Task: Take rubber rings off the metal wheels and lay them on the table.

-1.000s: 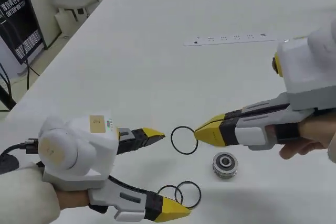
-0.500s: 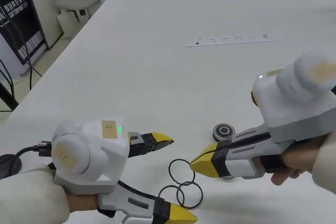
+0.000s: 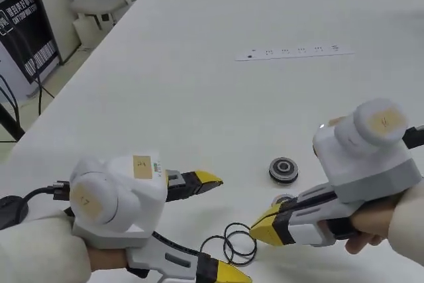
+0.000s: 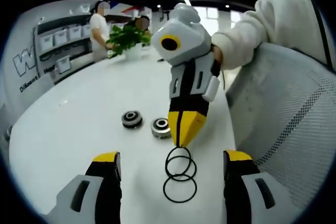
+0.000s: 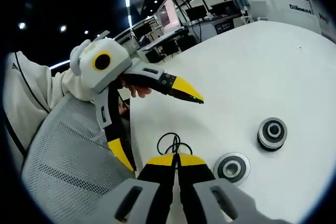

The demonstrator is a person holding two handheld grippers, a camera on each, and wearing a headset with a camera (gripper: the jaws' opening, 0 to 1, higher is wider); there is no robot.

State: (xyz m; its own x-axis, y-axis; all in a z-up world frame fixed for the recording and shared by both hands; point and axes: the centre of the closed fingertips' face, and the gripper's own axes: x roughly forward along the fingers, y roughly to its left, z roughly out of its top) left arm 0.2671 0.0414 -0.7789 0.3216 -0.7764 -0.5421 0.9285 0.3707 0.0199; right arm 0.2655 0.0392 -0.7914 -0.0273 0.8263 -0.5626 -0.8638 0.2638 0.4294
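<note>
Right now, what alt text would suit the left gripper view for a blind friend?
The right tool, its yellow tip shut, touches the top of overlapping black rubber rings on a white table. Two metal wheels lie just behind; the left tool stands wide open below.

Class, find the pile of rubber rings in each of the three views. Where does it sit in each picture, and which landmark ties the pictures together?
Head view: the rubber rings lie at bottom centre.
Left gripper view: the rings lie low in the centre, between that view's own open jaws.
Right gripper view: the rings lie near the centre, just beyond that view's own shut jaws.
Shared landmark: the two metal wheels on the table near the rings.
</note>
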